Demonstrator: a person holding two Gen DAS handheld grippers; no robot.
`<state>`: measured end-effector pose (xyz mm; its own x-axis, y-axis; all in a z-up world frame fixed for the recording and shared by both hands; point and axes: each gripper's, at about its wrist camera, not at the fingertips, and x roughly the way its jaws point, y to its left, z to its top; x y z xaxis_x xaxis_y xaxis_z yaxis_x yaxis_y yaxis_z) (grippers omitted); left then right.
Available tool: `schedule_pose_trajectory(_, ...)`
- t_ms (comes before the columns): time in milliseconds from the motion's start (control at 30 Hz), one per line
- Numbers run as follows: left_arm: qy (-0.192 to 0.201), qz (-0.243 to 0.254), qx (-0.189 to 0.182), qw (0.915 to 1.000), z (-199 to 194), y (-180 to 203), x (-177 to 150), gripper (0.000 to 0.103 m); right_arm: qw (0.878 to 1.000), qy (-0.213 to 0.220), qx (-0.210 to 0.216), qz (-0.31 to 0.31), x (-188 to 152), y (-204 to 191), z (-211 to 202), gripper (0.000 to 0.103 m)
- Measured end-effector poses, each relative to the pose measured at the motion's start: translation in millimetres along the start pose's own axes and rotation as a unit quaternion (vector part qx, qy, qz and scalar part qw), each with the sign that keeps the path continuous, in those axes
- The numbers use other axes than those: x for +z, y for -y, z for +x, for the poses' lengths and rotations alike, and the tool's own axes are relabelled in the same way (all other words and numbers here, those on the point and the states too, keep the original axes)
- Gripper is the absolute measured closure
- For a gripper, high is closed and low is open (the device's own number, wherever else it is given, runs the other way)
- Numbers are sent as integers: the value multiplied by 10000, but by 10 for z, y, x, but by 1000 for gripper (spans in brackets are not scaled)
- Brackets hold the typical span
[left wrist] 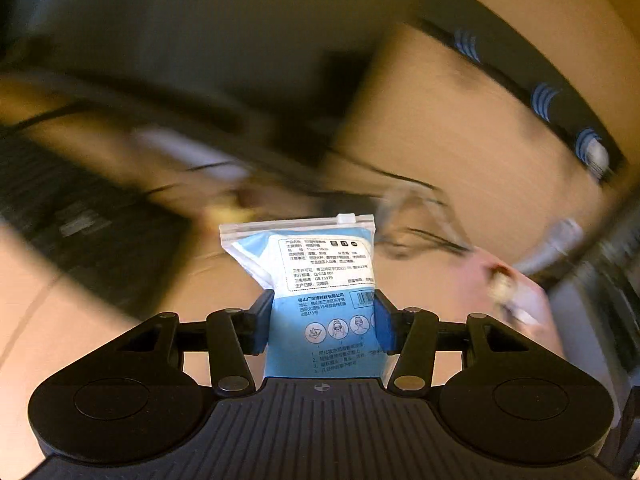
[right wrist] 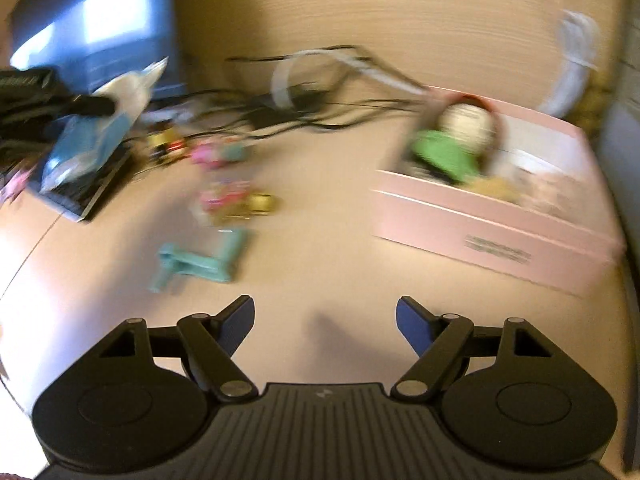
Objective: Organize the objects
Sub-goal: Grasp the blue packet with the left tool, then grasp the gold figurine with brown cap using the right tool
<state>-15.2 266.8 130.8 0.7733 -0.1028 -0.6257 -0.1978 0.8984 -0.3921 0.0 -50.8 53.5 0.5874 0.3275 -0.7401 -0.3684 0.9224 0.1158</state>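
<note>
My left gripper (left wrist: pixel 323 320) is shut on a blue and white zip-top packet (left wrist: pixel 316 268) with printed Chinese text, held upright above the wooden table; the background is motion-blurred. That packet also shows in the right wrist view (right wrist: pixel 92 136) at the far left, with the left gripper on it. My right gripper (right wrist: pixel 325 320) is open and empty above the table. Ahead of it lie a teal clip (right wrist: pixel 200 260), small pink and yellow toys (right wrist: pixel 236 200) and a pink box (right wrist: pixel 492 216) holding a doll with a green top (right wrist: pixel 452 148).
Black cables (right wrist: pixel 304 108) and a white strap lie at the back of the table. A blue box (right wrist: pixel 100 32) stands at the back left. A dark keyboard-like object (left wrist: pixel 80 216) lies left in the left wrist view, and the pink box (left wrist: pixel 516 292) shows at right.
</note>
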Motion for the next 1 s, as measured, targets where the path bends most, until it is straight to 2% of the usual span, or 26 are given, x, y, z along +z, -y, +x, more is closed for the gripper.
schedule_pose_trajectory(67, 53, -423, 284, 9987, -189, -287, -125, 49, 9992, 5, 223, -325, 95, -220, 111, 24)
schedule_pose_trajectory(133, 25, -713, 381, 9967, -326, -481, -219, 49, 9971, 51, 369, -661, 216, -435, 226, 24)
schedule_pose_trajectory(233, -78, -820, 482, 9954, -475, -609, -371, 49, 9917, 180, 577, -1138, 470, -754, 399, 24)
schedule_pose_trajectory(333, -135, -835, 492, 9952, -634, -750, -500, 49, 9854, 455, 743, -1460, 870, -1091, 663, 24)
schedule_pose_trajectory(400, -151, -875, 476, 9949, -723, -873, -543, 49, 9850, 544, 864, -1392, 1126, -1305, 900, 24)
schedule_pose_trajectory(500, -155, -958, 481, 9941, -894, -1083, -546, 49, 9891, 657, 892, -972, 1426, -1635, 1274, 24)
schedule_pose_trajectory(600, -142, -1005, 593, 9931, -1007, -1279, -532, 49, 9904, 877, 550, -912, 1541, -1979, 1604, 27)
schedule_pose_trajectory(733, -131, -1081, 643, 9920, -1099, -1479, -537, 49, 9881, 1045, 19, -1124, 1629, -2284, 1977, 35)
schedule_pose_trajectory(833, -161, -1062, 641, 9921, -1092, -1560, -540, 49, 9884, 1013, -72, -1131, 1719, -2301, 2139, 39)
schedule_pose_trajectory(867, -192, -1053, 612, 9924, -1069, -1578, -539, 49, 9890, 980, -89, -1100, 1725, -2287, 2162, 52)
schedule_pose_trajectory(933, -278, -1009, 503, 9932, -1009, -1587, -536, 49, 9903, 801, 57, -1136, 1727, -2230, 2191, 65)
schedule_pose_trajectory(1000, -370, -924, 347, 9944, -917, -1552, -519, 49, 9901, 734, 74, -1191, 1669, -2167, 2140, 66)
